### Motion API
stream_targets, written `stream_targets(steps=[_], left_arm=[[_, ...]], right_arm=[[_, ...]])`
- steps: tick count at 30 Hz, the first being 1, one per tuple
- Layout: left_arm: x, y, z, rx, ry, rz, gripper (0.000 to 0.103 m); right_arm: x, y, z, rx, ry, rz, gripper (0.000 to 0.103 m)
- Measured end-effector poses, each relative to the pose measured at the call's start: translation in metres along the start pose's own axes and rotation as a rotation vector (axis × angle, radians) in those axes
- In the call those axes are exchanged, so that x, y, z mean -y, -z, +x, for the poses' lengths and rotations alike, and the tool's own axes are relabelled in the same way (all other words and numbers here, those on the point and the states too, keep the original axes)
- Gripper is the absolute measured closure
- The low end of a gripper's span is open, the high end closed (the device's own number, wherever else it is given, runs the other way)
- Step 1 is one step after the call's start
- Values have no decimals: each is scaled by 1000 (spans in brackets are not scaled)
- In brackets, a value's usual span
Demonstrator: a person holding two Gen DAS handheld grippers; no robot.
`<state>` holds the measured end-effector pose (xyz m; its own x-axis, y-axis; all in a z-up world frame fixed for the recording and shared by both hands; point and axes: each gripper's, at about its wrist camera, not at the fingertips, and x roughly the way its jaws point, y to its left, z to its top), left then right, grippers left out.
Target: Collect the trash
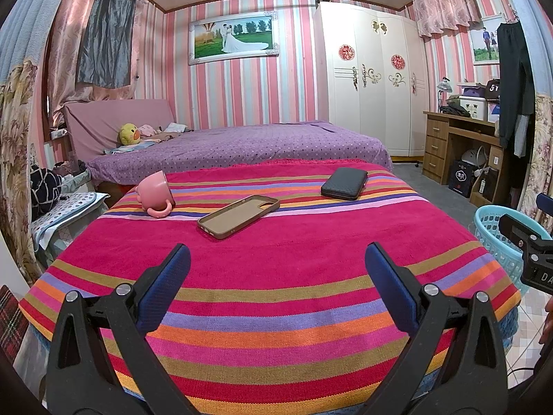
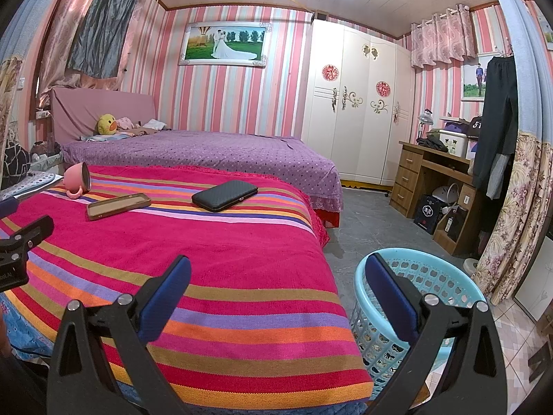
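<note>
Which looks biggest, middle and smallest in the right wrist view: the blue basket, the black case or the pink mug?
1. Light blue plastic lattice basket, though it sits nearest the camera.
2. Black textured rectangular case.
3. Pink tipped-over mug, farthest away, so it may look smaller than it is.

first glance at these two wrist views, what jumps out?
The striped red cloth fills the foreground, with a tipped pink mug at its far left, a brown phone case in the middle and a black wallet far right. A light-blue basket stands on the floor beside it, under the open right gripper.
</note>
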<state>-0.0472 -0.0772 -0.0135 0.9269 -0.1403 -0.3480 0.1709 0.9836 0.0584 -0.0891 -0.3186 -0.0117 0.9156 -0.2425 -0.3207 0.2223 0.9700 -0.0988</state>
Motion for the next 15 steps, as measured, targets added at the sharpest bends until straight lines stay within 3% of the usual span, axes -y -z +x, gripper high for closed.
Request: stream_targets(steps=[15], left_arm=[[-1,0,0,1,-2,-1,5]], right_arm=[[0,0,0,1,0,-1,5]])
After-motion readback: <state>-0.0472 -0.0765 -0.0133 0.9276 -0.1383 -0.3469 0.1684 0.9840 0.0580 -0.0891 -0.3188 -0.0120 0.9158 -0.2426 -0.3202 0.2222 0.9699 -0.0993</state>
